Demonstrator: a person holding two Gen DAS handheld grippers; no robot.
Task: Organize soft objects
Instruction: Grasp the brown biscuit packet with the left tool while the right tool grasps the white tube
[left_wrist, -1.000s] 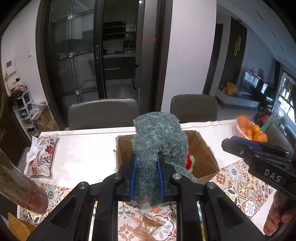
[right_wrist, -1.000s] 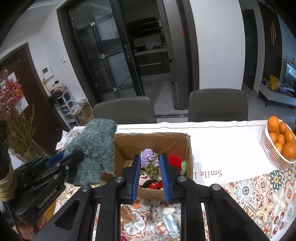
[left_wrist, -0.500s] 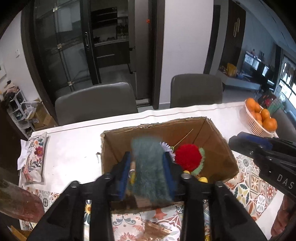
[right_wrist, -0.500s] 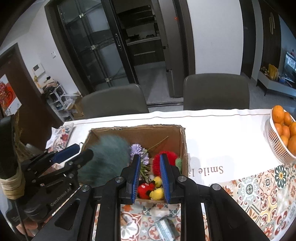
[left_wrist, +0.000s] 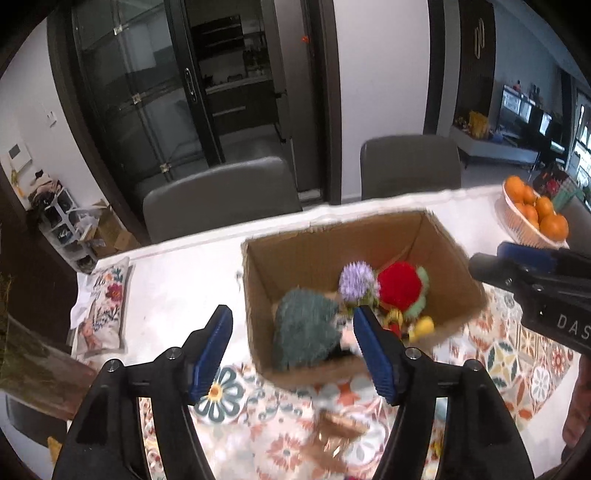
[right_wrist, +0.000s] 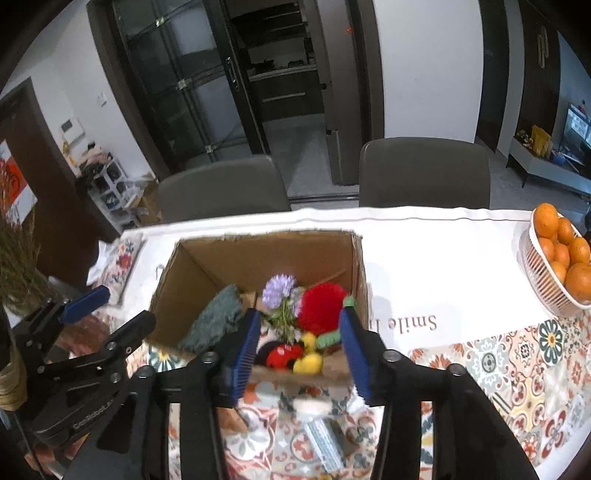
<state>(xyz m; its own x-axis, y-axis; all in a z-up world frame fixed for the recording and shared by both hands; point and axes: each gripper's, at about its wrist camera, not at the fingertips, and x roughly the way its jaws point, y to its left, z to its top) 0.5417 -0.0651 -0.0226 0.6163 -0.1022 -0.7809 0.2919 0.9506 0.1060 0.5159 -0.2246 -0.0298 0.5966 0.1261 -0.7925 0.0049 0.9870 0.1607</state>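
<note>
Your green knit glove (left_wrist: 304, 338) is lying in the cardboard box (left_wrist: 317, 254) mid-frame now, no longer pinched. Both your left gripper (left_wrist: 291, 345) and right gripper (right_wrist: 297, 343) have just been opening, holding nothing. Nothing soft is showing outside the box.

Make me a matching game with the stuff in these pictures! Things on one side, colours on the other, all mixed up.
Things:
1. fuzzy knitted thing in the cardboard box
2. pompom
3. spiky flower
4. fruit in the basket

Colours:
A. orange
B. purple
C. dark green
D. red

Pairs: 1-C, 2-D, 3-B, 4-A
</note>
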